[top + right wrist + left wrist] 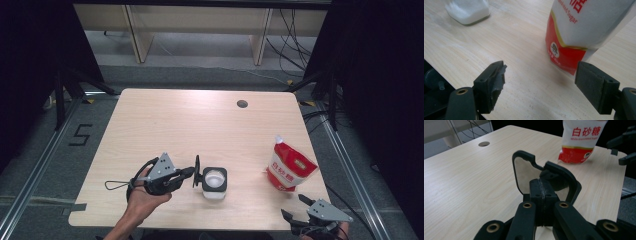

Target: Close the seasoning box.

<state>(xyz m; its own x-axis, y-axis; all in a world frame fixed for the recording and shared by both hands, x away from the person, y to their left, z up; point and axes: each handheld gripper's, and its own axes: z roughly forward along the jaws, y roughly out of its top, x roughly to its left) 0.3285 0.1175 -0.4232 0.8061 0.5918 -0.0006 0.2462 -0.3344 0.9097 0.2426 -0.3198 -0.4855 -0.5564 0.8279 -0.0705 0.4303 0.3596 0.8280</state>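
On the light wooden table [165, 120] a square jar [214, 182] with a black rim and white contents stands near the front edge, a little left of the middle. The left gripper [192, 172] comes in from the left and its jaws are pressed together on a black-framed lid [197, 171], which it holds on edge just left of the jar's top. In the left gripper view the lid [529, 171] stands upright between the closed pads, its flat face turned sideways towards the jar and its long axis running up and down.

To the right, well apart from the jar, a red-and-white sugar pouch [290, 168] stands upright, its spout end pointing up and tilted to the far left. A round cable hole [242, 104] lies in the far part of the table. Nothing stands between jar and pouch.

The right gripper [294, 207] rests at the near right corner, jaws spread wide and holding nothing, pointed at the pouch [579, 32], which stands just beyond them.
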